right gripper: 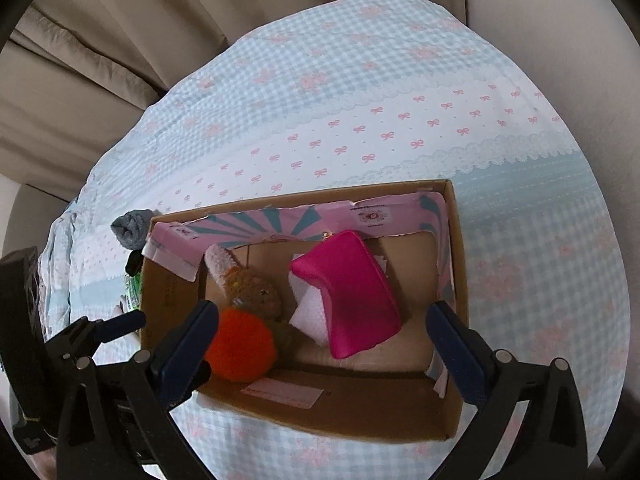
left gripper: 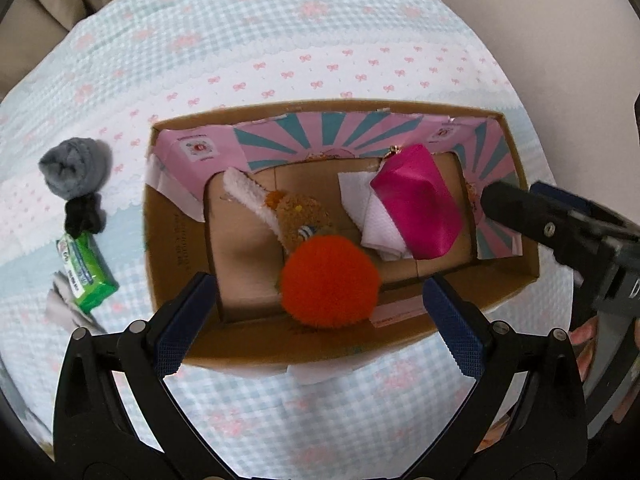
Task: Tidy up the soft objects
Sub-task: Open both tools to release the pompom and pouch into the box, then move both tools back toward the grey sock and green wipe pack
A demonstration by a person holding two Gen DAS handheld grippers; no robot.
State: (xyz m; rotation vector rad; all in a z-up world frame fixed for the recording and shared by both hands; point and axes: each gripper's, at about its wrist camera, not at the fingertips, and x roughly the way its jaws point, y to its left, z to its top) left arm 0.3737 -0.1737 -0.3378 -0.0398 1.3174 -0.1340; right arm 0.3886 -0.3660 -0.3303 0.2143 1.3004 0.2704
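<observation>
Now both grippers hover over the cardboard box (left gripper: 180, 248), the left gripper (left gripper: 320, 320) and right gripper (right gripper: 322, 344) each with jaws spread wide and holding nothing. Inside lie an orange pompom (left gripper: 330, 280), a brown plush toy (left gripper: 300, 212), white tissue (left gripper: 360, 208) and a magenta pouch (left gripper: 416, 208). Outside, left of the box on the gingham cloth (left gripper: 280, 40), sit grey socks (left gripper: 74, 168) and a green packet (left gripper: 88, 276)

A blue gingham bedspread (left gripper: 280, 40) with pink bows carries a cardboard box (left gripper: 176, 240), grey sock ball (left gripper: 74, 170), black sock (left gripper: 84, 214) and green tissue pack (left gripper: 90, 276).
</observation>
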